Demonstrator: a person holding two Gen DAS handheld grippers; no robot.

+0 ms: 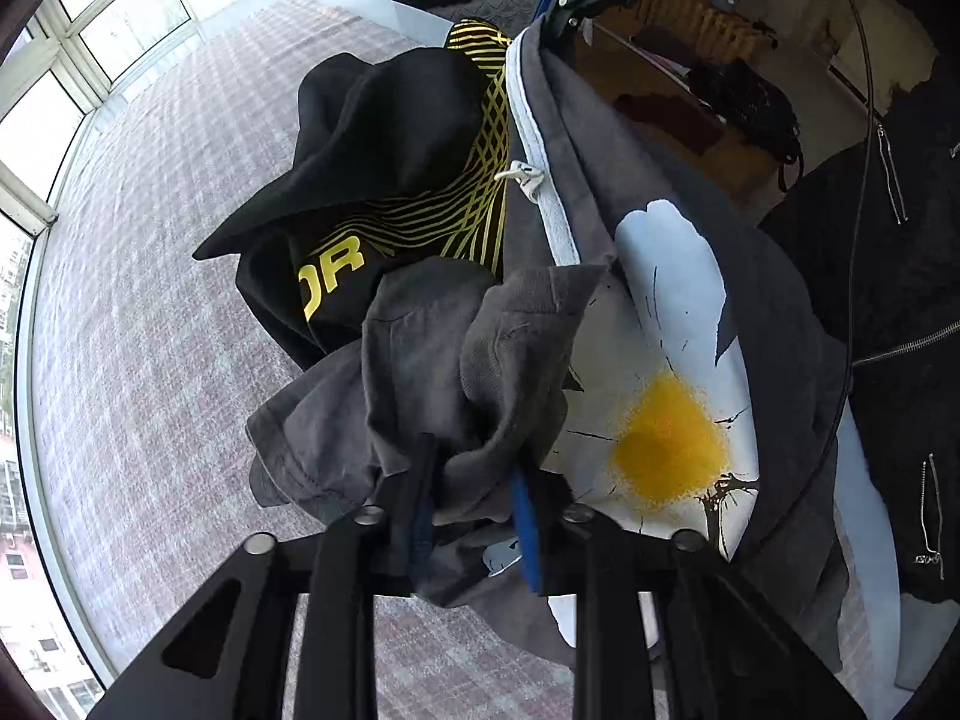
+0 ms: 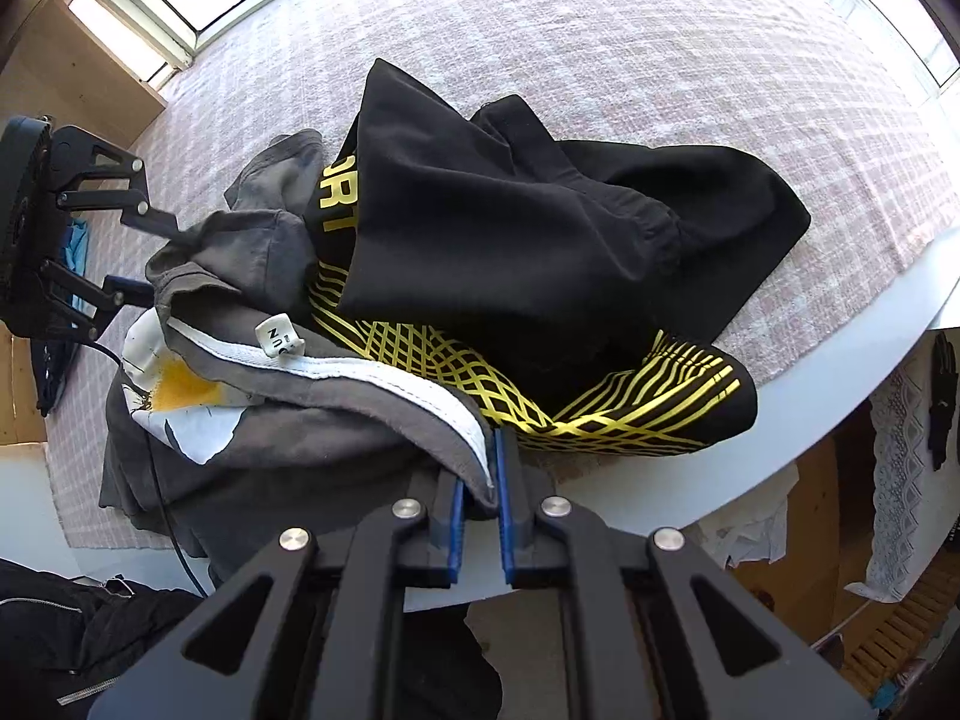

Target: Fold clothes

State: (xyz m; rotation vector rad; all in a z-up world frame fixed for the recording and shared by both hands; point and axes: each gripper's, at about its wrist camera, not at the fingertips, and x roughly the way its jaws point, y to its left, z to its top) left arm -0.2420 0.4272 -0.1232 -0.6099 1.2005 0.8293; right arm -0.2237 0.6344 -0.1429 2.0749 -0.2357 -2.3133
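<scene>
Grey shirt (image 2: 312, 420) bunched on table (image 2: 630, 492), edges pinched between both jaws

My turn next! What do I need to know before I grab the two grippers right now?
Left gripper: shut on a bunched edge of the grey daisy shirt.
Right gripper: shut on the same shirt's white-lined edge, the one with the label.
The grey daisy shirt is crumpled, partly lying over the black and yellow garment on the pink checked cloth of the table.
Done: the shirt is gripped at two points.
Left: nothing looks folded yet. Probably lift the shirt clear of the black one, spread it flat, fold it, then do the black one.
</scene>
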